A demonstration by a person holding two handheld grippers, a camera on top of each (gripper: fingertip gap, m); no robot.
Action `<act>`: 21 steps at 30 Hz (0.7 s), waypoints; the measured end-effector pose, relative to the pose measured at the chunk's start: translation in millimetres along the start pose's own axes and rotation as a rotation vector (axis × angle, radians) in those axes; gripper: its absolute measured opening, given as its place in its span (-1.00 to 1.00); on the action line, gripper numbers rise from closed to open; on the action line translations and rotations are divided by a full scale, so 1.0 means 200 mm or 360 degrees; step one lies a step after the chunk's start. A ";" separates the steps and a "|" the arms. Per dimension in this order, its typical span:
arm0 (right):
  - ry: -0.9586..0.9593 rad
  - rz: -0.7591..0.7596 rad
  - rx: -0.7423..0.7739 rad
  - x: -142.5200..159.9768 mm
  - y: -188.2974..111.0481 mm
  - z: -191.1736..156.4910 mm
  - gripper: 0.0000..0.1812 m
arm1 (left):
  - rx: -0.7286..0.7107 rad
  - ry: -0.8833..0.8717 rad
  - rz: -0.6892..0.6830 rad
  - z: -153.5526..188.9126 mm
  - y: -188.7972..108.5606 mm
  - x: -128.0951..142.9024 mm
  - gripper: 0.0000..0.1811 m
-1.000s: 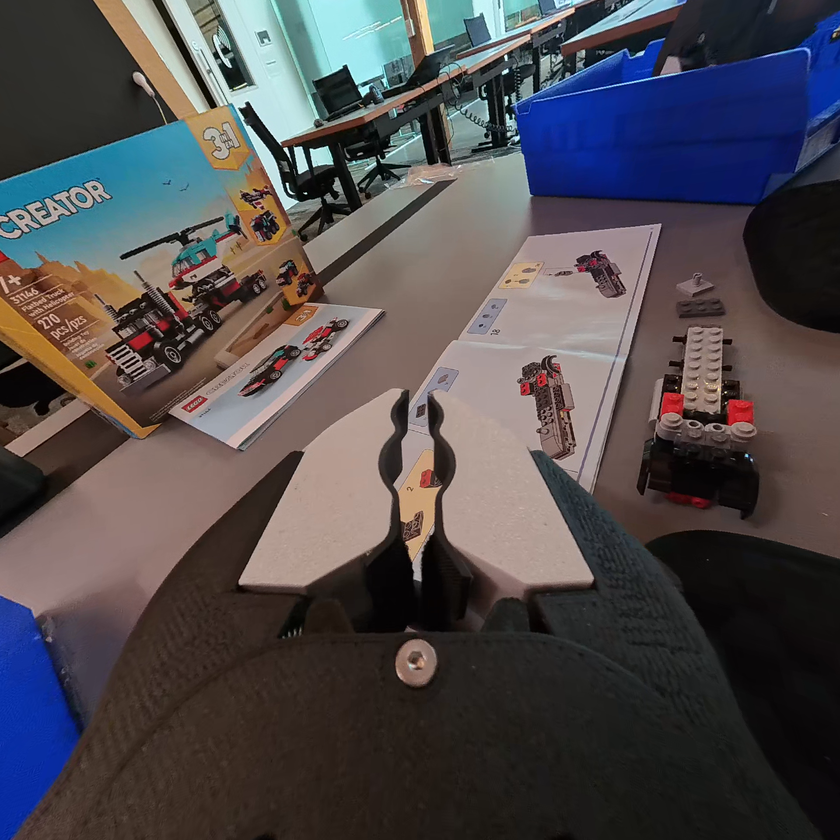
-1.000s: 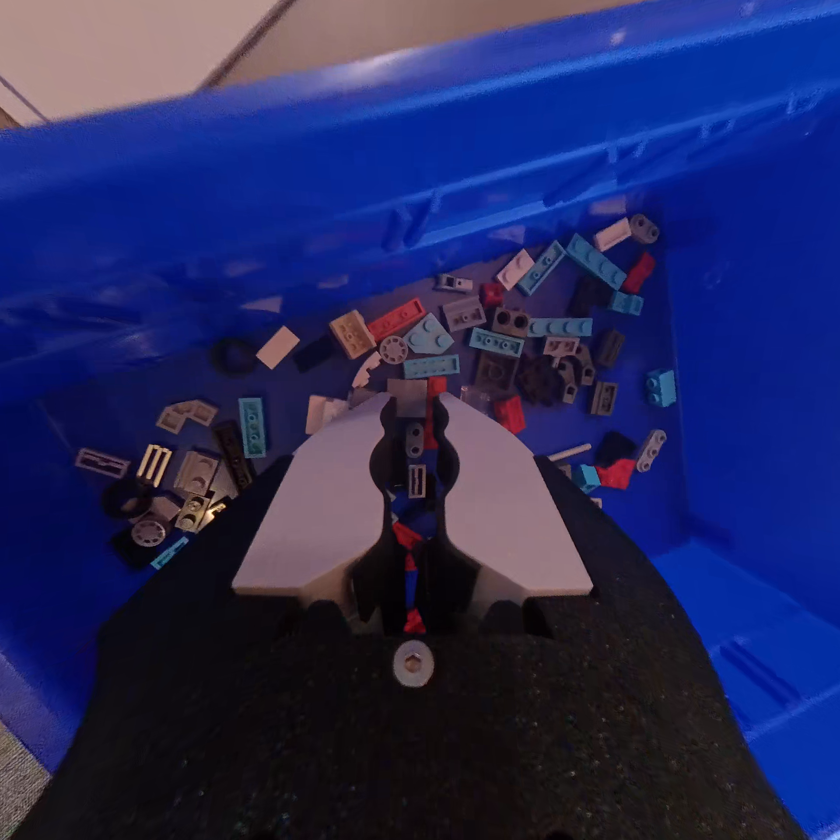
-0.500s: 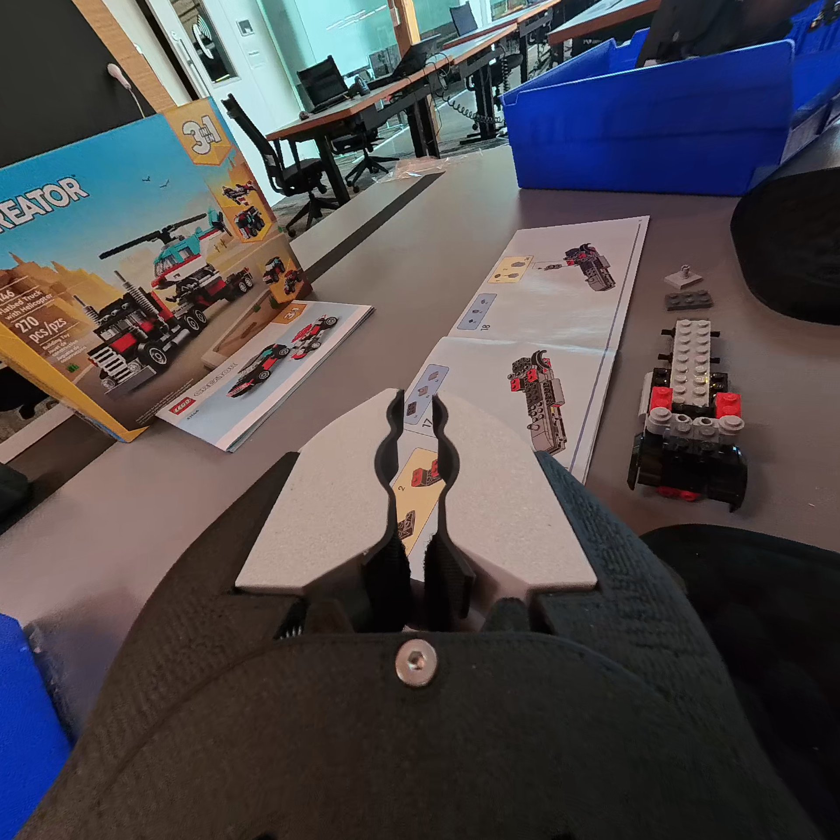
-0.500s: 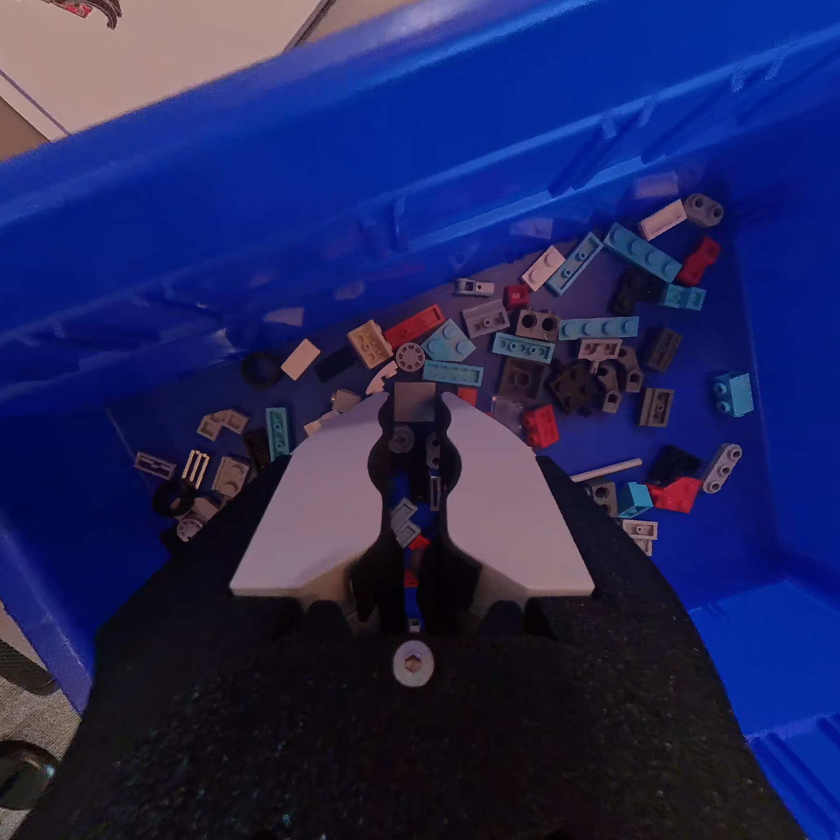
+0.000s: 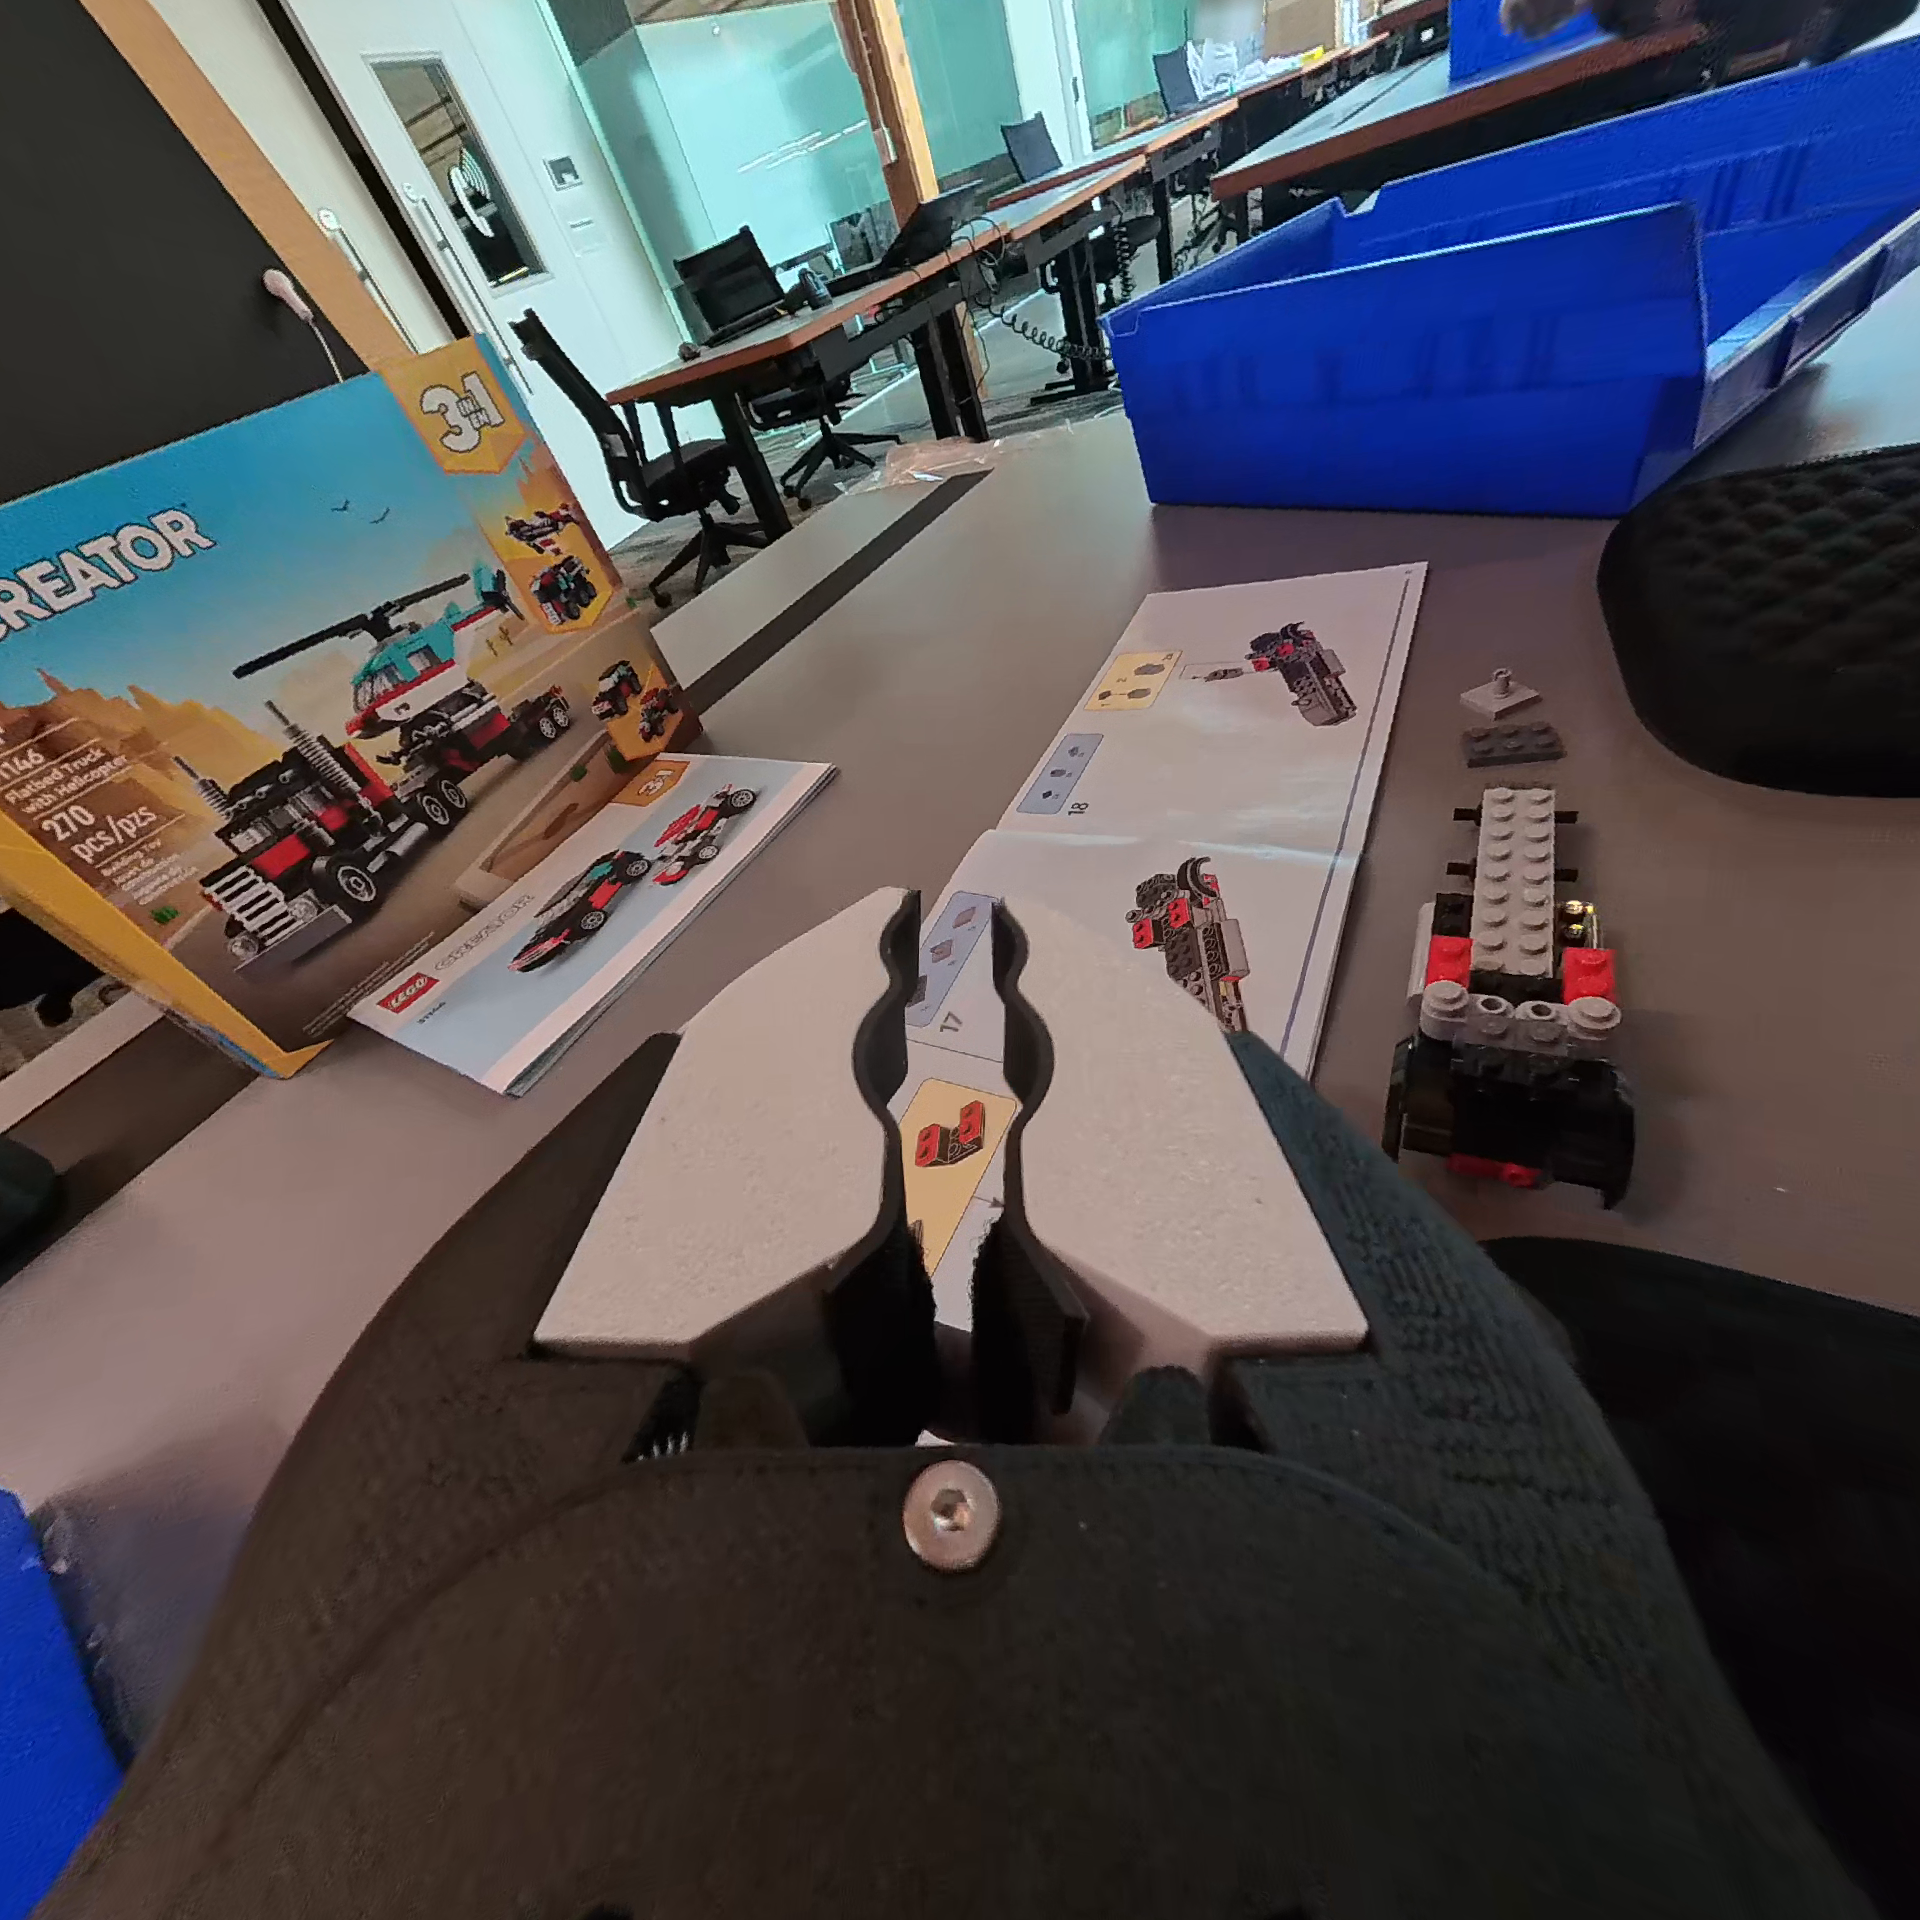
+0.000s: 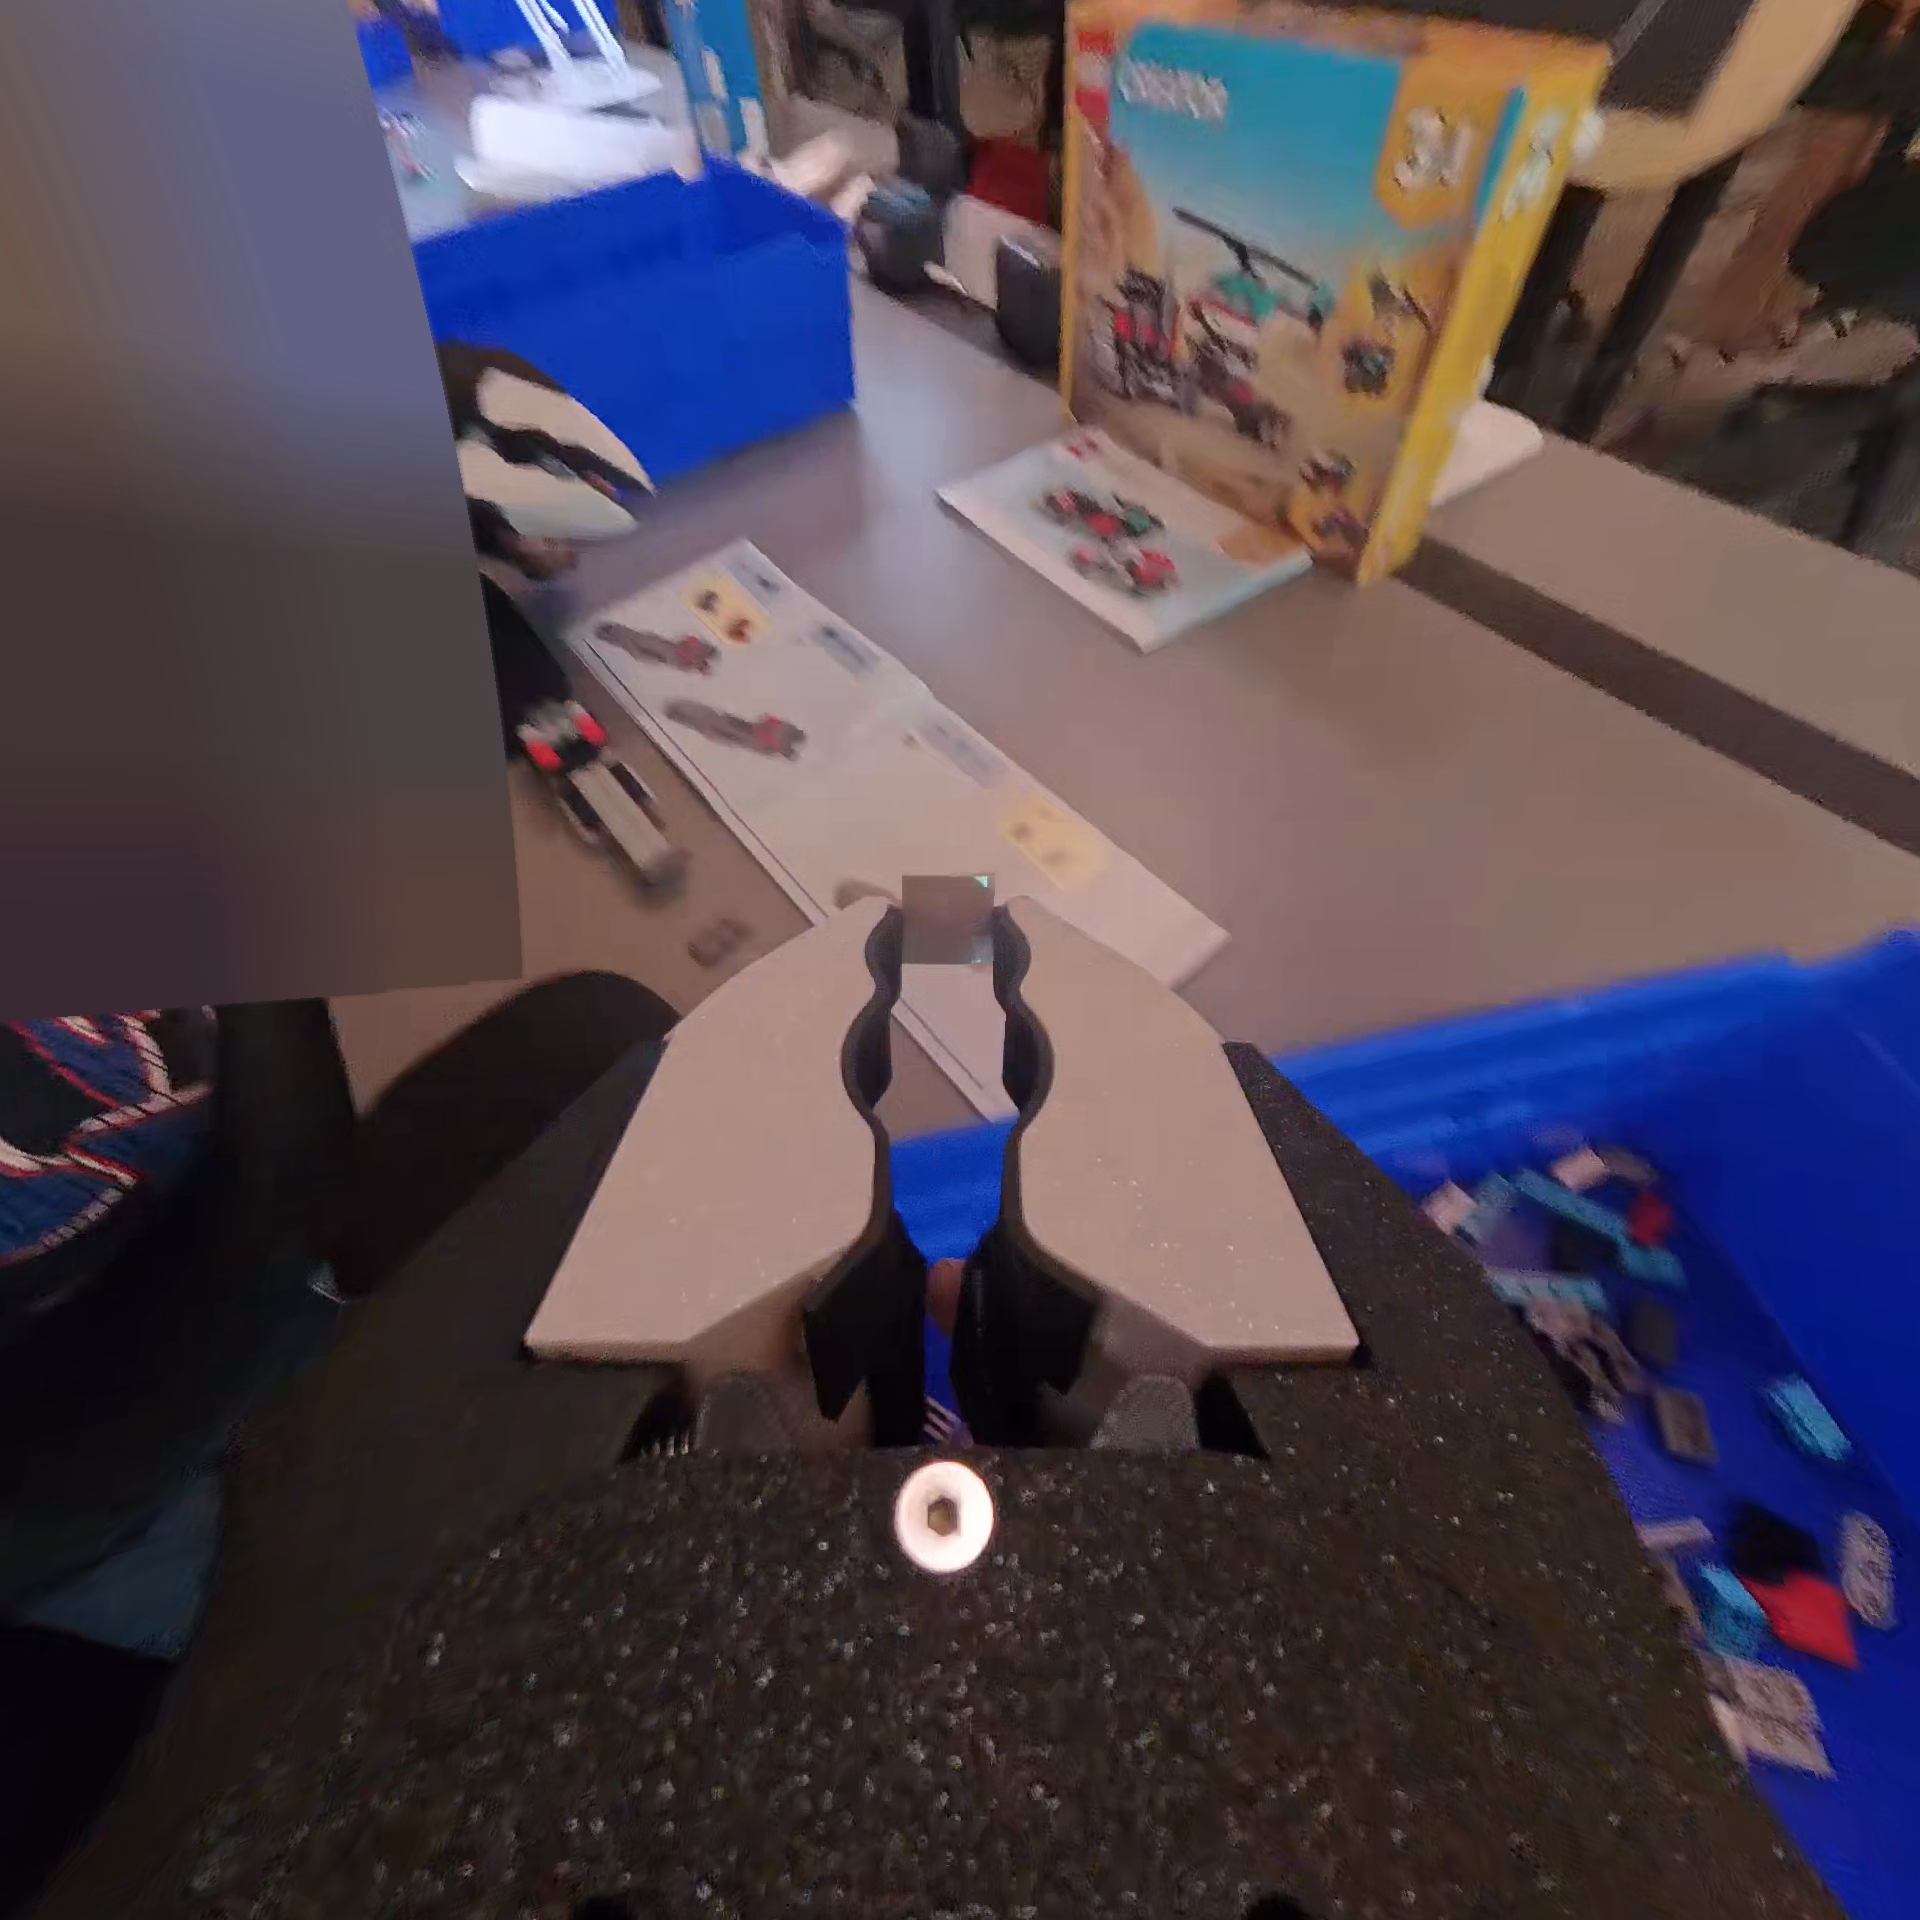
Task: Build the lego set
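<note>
The right gripper [image 6: 945, 920] pinches a small flat grey square piece [image 6: 945, 920] between its very tips, held up in the air above the grey table [image 6: 1351, 790]. The piece sits upright across the gap, edges caught by the two tips, a grip that likely keeps its faces free for pressing onto the model. Just below and to the right lies the blue parts bin [image 6: 1766, 1039], with loose bricks [image 6: 1621, 1278] in teal, red, black and grey scattered on its floor; the gripper is raised over its near rim, probably carrying the piece toward the build. This view is blurred by motion.

The left gripper [image 5: 951, 914] hovers low over the open instruction booklet [image 5: 1226, 769], its tips a narrow gap apart and holding nothing, seemingly waiting near the pages so the steps stay in sight. To the right of the booklet, on the table [image 5: 883, 644], rests the partly built truck [image 5: 1507, 997]: black base, red bricks at the sides, a long light grey studded plate on top. Beyond it, apart from it, lie a dark grey plate [image 5: 1512, 744] and a small light grey piece with a peg [image 5: 1501, 692], apparently set out for coming steps.

Further left, a closed second booklet [image 5: 613, 914] lies against the standing set box [image 5: 281, 748], propped upright so its picture shows. Another blue bin [image 5: 1403, 395] stands at the far side
</note>
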State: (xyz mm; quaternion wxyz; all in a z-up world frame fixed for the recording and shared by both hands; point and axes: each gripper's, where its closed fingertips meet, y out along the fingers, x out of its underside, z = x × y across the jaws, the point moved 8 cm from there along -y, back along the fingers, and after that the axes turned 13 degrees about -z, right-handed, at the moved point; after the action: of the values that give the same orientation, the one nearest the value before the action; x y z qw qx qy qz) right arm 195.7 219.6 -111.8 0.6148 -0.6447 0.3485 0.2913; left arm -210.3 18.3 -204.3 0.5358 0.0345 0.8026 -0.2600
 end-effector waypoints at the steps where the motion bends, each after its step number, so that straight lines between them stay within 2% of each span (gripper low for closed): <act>1: -0.0015 0.0022 -0.0018 -0.04 0.02 -0.06 -0.82 | 0.0002 -0.0001 0.0008 0.00 0.00 0.00 -0.85; 4: -0.0125 -0.0042 -0.0079 -0.13 0.15 -0.25 -0.82 | 0.0018 -0.0019 0.0038 0.01 -0.01 -0.01 -0.85; 7: -0.0187 -0.0289 -0.0150 -0.15 0.38 -0.42 -0.82 | 0.0048 -0.0008 0.0058 0.03 -0.01 -0.02 -0.85; 9: -0.0163 -0.0447 -0.0072 -0.13 0.56 -0.47 -0.81 | 0.0071 -0.0003 0.0053 0.04 0.00 -0.02 -0.84; 11: -0.0070 -0.0474 -0.0030 -0.10 0.74 -0.51 -0.82 | 0.0085 0.0001 0.0048 0.04 0.00 -0.02 -0.84; 13: -0.0003 -0.0378 0.0032 -0.09 0.86 -0.50 -0.82 | 0.0094 -0.0001 0.0058 0.05 0.00 -0.03 -0.84; 16: -0.0002 -0.0393 0.0163 -0.02 0.91 -0.40 -0.81 | 0.0109 0.0005 0.0073 0.06 -0.01 -0.03 -0.84; 19: 0.0066 -0.0487 0.0288 0.08 0.84 -0.30 -0.82 | 0.0140 0.0024 0.0075 0.07 0.00 -0.04 -0.83; 21: 0.0058 -0.0418 0.0288 0.09 0.78 -0.27 -0.82 | 0.0162 0.0039 0.0063 0.08 0.00 -0.05 -0.81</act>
State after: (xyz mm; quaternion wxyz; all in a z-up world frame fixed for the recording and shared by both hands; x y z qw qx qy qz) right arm 77.5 164.5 -213.4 0.6969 -0.6318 0.2971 0.1641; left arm -193.0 13.2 -200.9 0.5285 0.0808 0.7940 -0.2895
